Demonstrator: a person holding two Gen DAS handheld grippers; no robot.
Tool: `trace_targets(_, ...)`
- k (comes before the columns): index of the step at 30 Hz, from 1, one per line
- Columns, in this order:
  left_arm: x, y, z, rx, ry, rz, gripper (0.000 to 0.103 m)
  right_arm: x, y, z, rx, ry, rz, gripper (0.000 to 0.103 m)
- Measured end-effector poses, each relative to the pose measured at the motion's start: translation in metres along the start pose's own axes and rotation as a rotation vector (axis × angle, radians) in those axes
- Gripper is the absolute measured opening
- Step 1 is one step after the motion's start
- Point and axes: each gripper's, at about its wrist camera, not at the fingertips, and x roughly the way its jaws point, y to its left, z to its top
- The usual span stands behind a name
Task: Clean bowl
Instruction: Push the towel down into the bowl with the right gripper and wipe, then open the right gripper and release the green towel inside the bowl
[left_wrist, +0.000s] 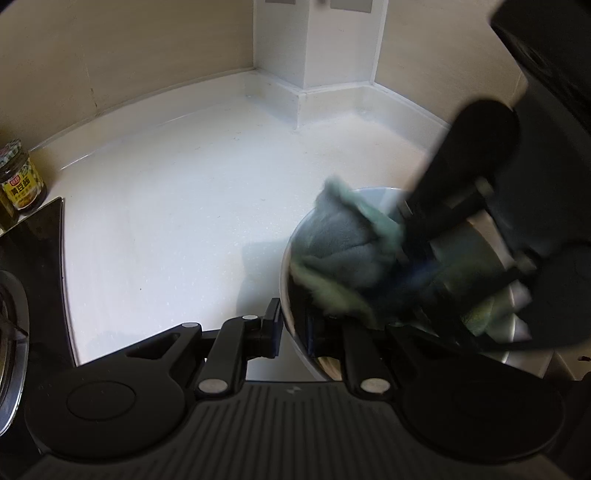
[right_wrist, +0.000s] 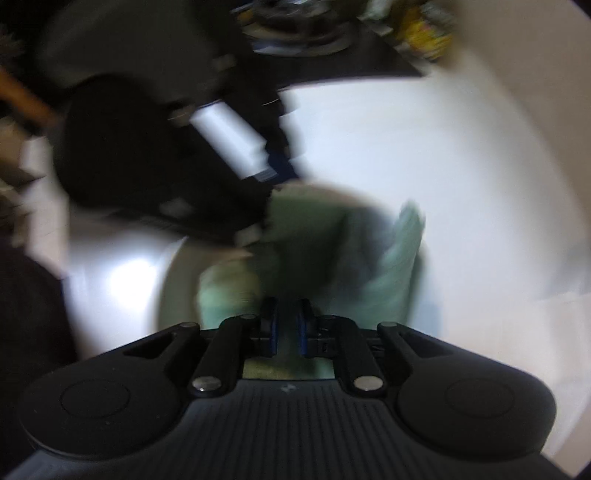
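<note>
In the left wrist view, the bowl (left_wrist: 295, 258) is seen on the white table (left_wrist: 166, 221), tilted, with its rim clamped between the fingers of the left tongs (left_wrist: 293, 328). A grey-green cloth (left_wrist: 340, 251) is pressed into the bowl, and the right tongs (left_wrist: 402, 254) are seen reaching into the bowl from the right, closed on that cloth. Well to the left of the bowl, a jar (left_wrist: 20, 177) with a yellow label is seen at the back corner of a black stove (left_wrist: 33, 258).

In the right wrist view, heavily blurred, the right tongs (right_wrist: 287, 328) are shown nearly together, with the cloth (right_wrist: 332, 251) gripped between the blue pads (right_wrist: 274, 328). The bowl (right_wrist: 173, 280) is seen under and left of the cloth. The left tongs (right_wrist: 266, 177) are seen above the bowl; their grip cannot be told here.
</note>
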Motion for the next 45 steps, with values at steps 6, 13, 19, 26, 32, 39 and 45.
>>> trace_targets(6, 0.001, 0.0, -0.001, 0.006, -0.001, -0.005, 0.013, -0.023, -0.021, 0.0, 0.102, -0.04, -0.12, 0.016)
trace_targets(13, 0.0, -0.002, -0.002, 0.017, 0.0, 0.004, 0.013, 0.025, -0.027, 0.01, 0.097, -0.03, -0.143, 0.016)
trace_targets(19, -0.017, 0.042, -0.023, 0.106, 0.009, -0.057, 0.008, 0.031, -0.017, 0.01, 0.039, 0.022, 0.007, 0.017)
trace_targets(26, -0.018, 0.045, -0.024, 0.097, 0.014, -0.072, 0.008, 0.023, -0.023, 0.003, 0.024, 0.131, -0.035, 0.016)
trace_targets(32, -0.019, 0.053, -0.026, 0.075, 0.012, -0.101, 0.008, -0.004, -0.022, -0.005, 0.154, -0.011, 0.07, 0.029)
trace_targets(39, -0.02, 0.054, -0.027, 0.094, 0.014, -0.093, 0.009, 0.035, -0.018, 0.005, 0.052, 0.06, 0.027, 0.028)
trace_targets(45, -0.023, 0.054, -0.027, 0.101, 0.012, -0.084, 0.009, 0.044, -0.032, 0.004, 0.079, 0.038, -0.013, 0.028)
